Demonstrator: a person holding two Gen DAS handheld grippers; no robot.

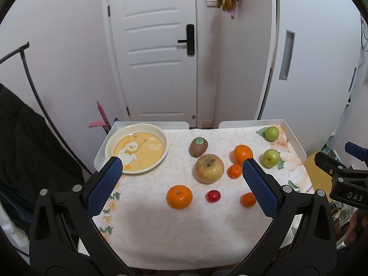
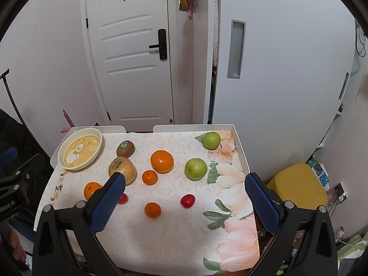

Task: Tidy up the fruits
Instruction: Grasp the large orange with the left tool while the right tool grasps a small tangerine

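Left gripper [image 1: 181, 169] and right gripper [image 2: 185, 181] both spread wide, empty (fruit loose on table [image 2: 161, 234]); plate [image 1: 110, 145] bare.

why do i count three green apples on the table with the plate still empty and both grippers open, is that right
Not quite: there are two green apples, one far and one nearer, as the right wrist view shows. The plate is empty, and the left gripper and right gripper are open.

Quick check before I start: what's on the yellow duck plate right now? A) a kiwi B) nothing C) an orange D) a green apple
B: the plate holds no fruit; the kiwi and the other fruit all lie on the tablecloth.
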